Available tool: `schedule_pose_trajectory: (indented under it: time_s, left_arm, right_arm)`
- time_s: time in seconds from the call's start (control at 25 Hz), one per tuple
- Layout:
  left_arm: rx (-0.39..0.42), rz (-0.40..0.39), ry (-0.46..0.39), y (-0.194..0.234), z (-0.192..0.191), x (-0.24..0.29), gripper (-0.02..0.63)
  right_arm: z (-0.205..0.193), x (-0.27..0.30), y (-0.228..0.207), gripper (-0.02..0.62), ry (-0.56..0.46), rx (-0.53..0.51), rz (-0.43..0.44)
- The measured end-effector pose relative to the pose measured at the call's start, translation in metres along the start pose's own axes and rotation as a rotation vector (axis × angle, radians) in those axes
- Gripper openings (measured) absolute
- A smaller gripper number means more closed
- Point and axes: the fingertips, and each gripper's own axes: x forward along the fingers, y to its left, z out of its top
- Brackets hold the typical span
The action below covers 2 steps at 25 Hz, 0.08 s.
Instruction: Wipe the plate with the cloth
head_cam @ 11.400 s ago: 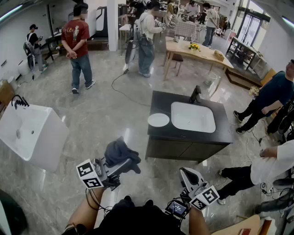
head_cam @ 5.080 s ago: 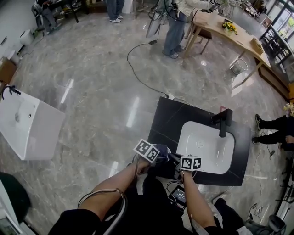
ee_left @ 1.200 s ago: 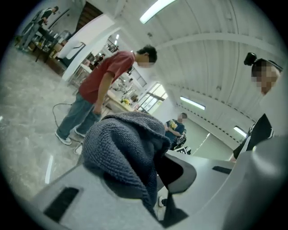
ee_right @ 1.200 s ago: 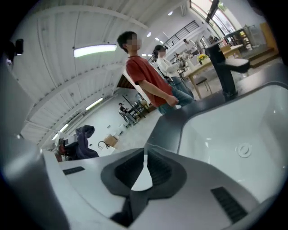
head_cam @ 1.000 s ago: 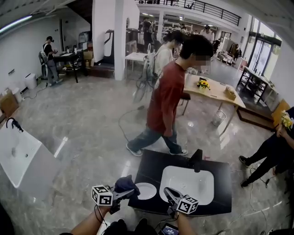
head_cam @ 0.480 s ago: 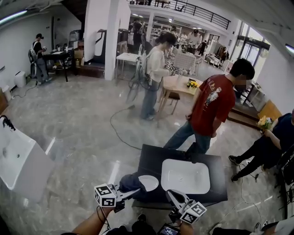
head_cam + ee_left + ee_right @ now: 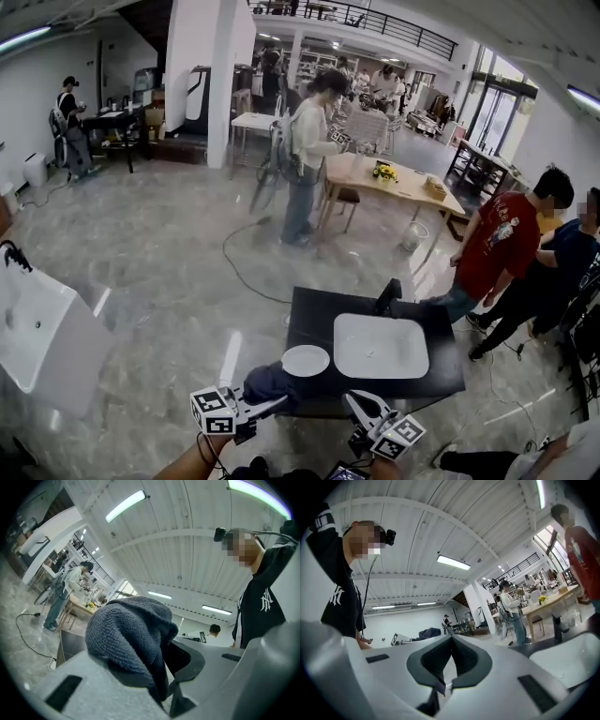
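Plainly, holds the cloth [image 7: 265, 382] bunched in the left claw [image 7: 275, 405], with right claw [image 7: 357, 403] shut on nothing; could shove the unsteadied plate [image 7: 306, 360], twelve o'clock, off the surface [image 7: 314, 314].

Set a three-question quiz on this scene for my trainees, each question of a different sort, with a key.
1. Fill the gap: in the head view, the white plate sits on the dark counter, to the ___ of the sink.
2. The grey cloth is: A) clamped in the left gripper; B) lying on the plate; C) in the sink.
3. True or false: the right gripper is shut with nothing between its jaws.

Key: 1 left; 2 A; 3 true.
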Motion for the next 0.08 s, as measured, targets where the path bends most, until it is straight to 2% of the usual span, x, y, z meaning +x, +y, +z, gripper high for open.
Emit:
schedule_pose_trajectory:
  time_s: [0.08]
  left_arm:
    - [0.002,0.0,0.001,-0.0125,-0.004,-0.0036,0.075]
  right_arm:
    - [0.0009,-0.0087,0.0035,0.003,-0.007,-0.004,0.003]
